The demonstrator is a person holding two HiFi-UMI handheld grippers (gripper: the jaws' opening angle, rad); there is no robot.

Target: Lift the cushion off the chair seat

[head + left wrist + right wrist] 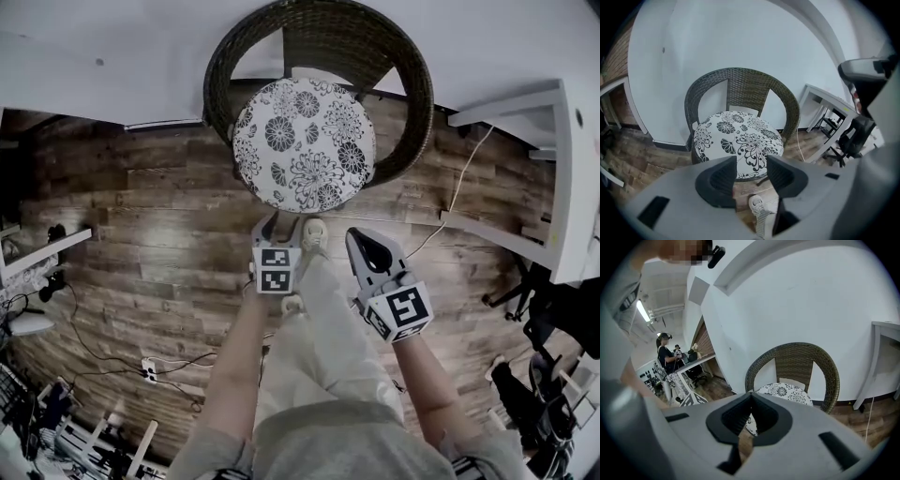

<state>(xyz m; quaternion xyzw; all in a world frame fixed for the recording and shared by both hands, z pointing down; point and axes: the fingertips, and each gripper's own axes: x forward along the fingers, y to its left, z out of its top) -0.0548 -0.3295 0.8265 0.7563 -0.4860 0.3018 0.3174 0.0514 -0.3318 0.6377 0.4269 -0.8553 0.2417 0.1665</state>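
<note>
A round white cushion (303, 143) with black flower print lies flat on the seat of a dark wicker chair (412, 84) that stands against the white wall. My left gripper (277, 221) hovers just short of the cushion's front edge, jaws open and empty. In the left gripper view the cushion (736, 138) shows past that gripper (751, 165), well clear of it. My right gripper (357, 236) hangs a little further back to the right, shut on nothing. In the right gripper view the chair (794, 364) and cushion (783, 391) lie beyond its closed tips (750, 397).
A white desk (562, 178) stands to the right of the chair, with a cable (459, 187) trailing over the wooden floor. A black office chair (530, 300) is at lower right. A white shelf (37, 248) is at the left. My shoe (313, 234) rests below the cushion.
</note>
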